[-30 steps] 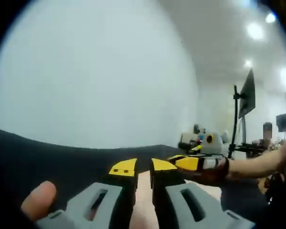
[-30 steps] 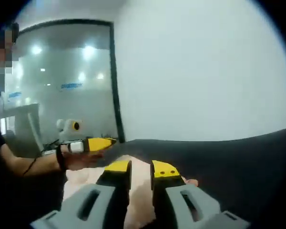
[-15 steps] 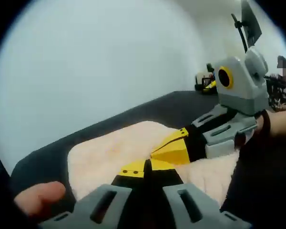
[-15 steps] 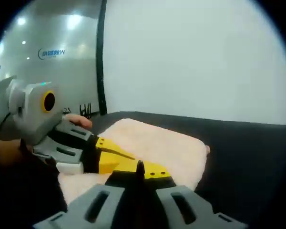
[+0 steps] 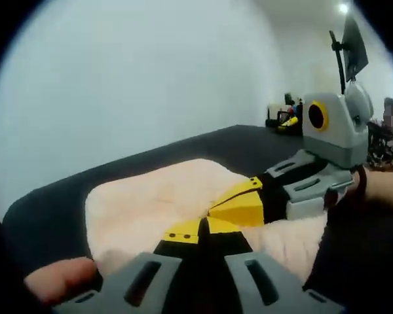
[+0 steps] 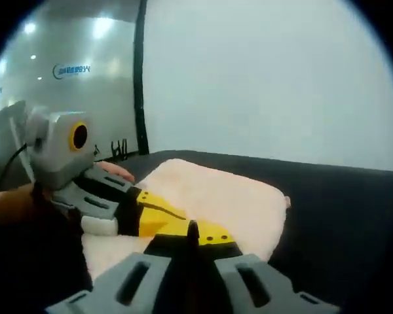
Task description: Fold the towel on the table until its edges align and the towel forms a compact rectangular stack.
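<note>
A cream towel (image 5: 150,203) lies folded on the dark table (image 5: 52,209), with a rounded far corner. My left gripper (image 5: 200,229) rests low on the towel's near part, its yellow-tipped jaws pressed together on the cloth. My right gripper (image 5: 239,206) comes in from the right just beside it, also down on the towel. In the right gripper view, the right gripper (image 6: 192,230) is shut at the towel (image 6: 216,193), and the left gripper (image 6: 154,209) lies close on its left. The pinched fabric is hidden under the jaws.
The dark table (image 6: 340,209) runs on past the towel to the right. A white wall stands behind, with a glass partition (image 6: 72,70) at the left. A monitor on a stand (image 5: 350,46) rises at the far right. A thumb (image 5: 59,278) shows by my left gripper.
A second ago both pairs of jaws stood slightly apart and the views looked higher. Both have since shut, low on the towel and side by side. Little has changed in the last half second.
</note>
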The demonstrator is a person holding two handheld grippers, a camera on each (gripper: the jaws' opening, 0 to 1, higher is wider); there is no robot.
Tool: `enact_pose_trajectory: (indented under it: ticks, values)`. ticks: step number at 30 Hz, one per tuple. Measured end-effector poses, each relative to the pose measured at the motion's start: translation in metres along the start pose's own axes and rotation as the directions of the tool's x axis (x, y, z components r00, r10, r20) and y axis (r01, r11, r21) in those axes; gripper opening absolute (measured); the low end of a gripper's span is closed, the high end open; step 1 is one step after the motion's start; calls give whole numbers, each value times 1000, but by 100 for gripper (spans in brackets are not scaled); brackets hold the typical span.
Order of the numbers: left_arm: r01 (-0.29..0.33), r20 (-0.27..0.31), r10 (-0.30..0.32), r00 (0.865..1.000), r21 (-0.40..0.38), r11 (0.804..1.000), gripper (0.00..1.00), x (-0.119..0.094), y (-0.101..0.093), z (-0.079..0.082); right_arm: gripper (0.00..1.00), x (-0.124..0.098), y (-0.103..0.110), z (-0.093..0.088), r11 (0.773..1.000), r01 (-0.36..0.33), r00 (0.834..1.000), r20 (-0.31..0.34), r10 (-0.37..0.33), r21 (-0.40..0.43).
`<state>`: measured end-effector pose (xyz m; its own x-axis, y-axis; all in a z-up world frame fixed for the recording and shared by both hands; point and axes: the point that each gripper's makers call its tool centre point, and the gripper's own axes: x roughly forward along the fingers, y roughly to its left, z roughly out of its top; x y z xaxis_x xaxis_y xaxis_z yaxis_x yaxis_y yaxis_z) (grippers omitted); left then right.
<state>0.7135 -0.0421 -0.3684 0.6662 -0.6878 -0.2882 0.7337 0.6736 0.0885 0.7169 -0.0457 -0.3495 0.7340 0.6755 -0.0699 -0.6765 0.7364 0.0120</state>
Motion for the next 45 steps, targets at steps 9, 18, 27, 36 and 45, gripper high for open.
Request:
enact_pose_trajectory:
  ticks: [9,18,27,36,45]
  values:
    - [-156,222,184,957,-138,978,15,2,70,33,36,-4,-53,17,958,86,988,100,-118,274]
    - [-112,50,121,991,-148,983,12,11,44,-14,23,5,-53,-22,961,189,979,-110,-169,204]
    - [-81,123,102,987,-165,983,15,-7,52,15,28,-2,-48,14,987,150,985,79,-155,64]
    - [55,50,-30,998,-649,758,34,-84,60,44,46,-58,-57,16,864,202,979,-73,-191,462]
    - [-107,-274,-254,928,-846,522,55,-99,46,-37,56,-86,-36,-18,531,268,918,-381,113,804]
